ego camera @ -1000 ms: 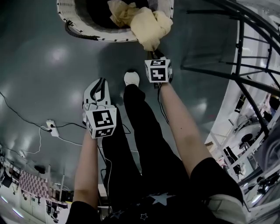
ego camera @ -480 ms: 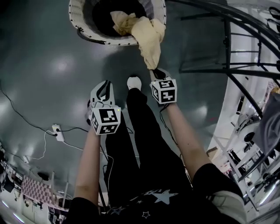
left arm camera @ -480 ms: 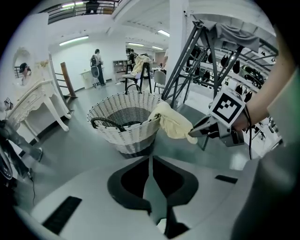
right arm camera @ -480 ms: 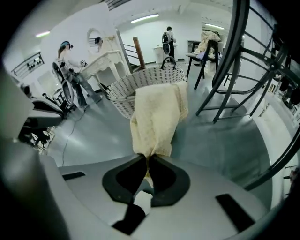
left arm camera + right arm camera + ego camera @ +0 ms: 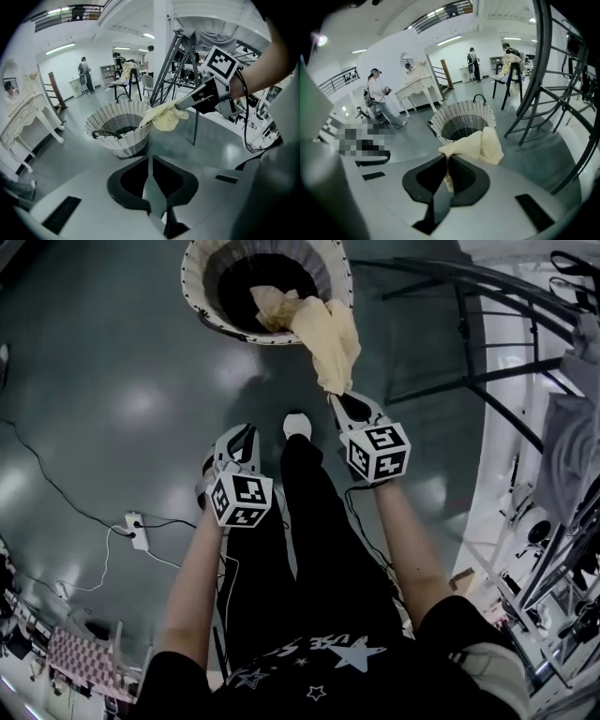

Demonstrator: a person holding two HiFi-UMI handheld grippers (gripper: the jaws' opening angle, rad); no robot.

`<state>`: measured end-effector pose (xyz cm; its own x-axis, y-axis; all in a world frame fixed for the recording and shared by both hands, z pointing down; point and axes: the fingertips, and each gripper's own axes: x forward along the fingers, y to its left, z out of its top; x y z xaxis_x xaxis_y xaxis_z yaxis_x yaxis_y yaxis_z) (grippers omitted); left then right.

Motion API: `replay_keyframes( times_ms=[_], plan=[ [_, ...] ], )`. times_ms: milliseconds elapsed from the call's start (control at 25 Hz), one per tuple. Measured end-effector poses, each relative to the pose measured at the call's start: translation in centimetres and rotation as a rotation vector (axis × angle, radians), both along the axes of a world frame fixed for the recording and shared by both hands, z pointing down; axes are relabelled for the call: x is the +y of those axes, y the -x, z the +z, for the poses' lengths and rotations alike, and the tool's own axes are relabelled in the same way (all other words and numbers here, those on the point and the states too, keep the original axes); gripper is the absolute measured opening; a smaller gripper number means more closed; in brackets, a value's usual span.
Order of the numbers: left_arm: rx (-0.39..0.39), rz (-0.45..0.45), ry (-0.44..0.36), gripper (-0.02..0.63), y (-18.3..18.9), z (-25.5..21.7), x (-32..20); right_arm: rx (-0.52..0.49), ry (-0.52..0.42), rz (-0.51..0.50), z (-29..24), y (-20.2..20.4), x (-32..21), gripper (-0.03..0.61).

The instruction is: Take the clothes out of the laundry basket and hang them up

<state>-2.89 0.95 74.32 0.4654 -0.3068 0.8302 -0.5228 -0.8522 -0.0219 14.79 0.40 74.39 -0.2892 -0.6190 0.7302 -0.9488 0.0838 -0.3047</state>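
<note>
**Item: pale yellow garment** (image 5: 323,329). It is partly out of the laundry basket. One end lies inside on the dark contents, the middle drapes over the near right rim, and the near end is pinched in the right gripper. A second ago it sagged lower over the rim. It is now drawn up and longer, with more of it clear of the basket.

**Right gripper** (image 5: 337,397). The jaws have just been closing and are now clamped on a fold of the garment, which shows between them in the right gripper view (image 5: 447,161). The gripper has risen since the earlier frames.

**Left gripper** (image 5: 239,439). The jaws are together with nothing between them. It sits near and left of the right gripper and has risen slightly.

**Laundry basket** (image 5: 192,282). White wicker, on the floor at the far side, not moved.

**Drying rack** (image 5: 461,334). Dark metal bars to the right, with no part of this garment on them.

**Status.** The grip looks secure and extraction is under way. The far end is yet to be freed, and hanging is not yet begun.
</note>
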Motion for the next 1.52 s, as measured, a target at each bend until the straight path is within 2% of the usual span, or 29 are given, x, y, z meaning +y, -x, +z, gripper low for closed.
replay_keyframes(
  times_ms=[240,400,480,600,760,880,1000,1200,1360,1520],
  plan=[
    [0.012,0.051,0.025,0.047,-0.1,-2.2,1.0,-0.068,-0.032,-0.086,-5.4,3.3,-1.7,0.025],
    [0.038,0.098,0.089,0.175,-1.1,-2.1,2.2,-0.161,-0.045,-0.104,-8.2,4.7,-3.0,0.025],
    [0.061,0.108,0.100,0.198,-1.6,-2.1,2.9,-0.183,-0.036,-0.130,-8.8,5.5,-3.2,0.025],
    [0.090,0.113,0.058,0.206,-2.5,-2.2,2.8,-0.203,-0.011,-0.177,-8.5,6.7,-3.2,0.025],
    [0.184,0.140,0.062,0.209,-4.9,-2.7,2.9,-0.247,0.026,-0.202,-7.9,7.6,-3.1,0.025],
    [0.265,0.162,0.079,0.249,-7.2,-3.6,3.3,-0.274,0.050,-0.213,-7.6,8.0,-3.1,0.026],
    [0.297,0.130,0.078,0.275,-9.0,-4.0,2.7,-0.282,0.065,-0.245,-7.2,8.4,-3.3,0.026],
    [0.305,-0.011,0.017,0.271,-10.0,-4.6,-0.4,-0.293,0.092,-0.294,-6.7,8.6,-3.7,0.025],
    [0.277,-0.020,-0.021,0.172,-10.4,-4.4,-1.7,-0.305,0.099,-0.315,-6.6,8.3,-3.9,0.025],
    [0.287,-0.006,-0.032,0.118,-10.9,-4.7,-2.0,-0.317,0.098,-0.317,-6.7,7.8,-4.2,0.026]
  ],
)
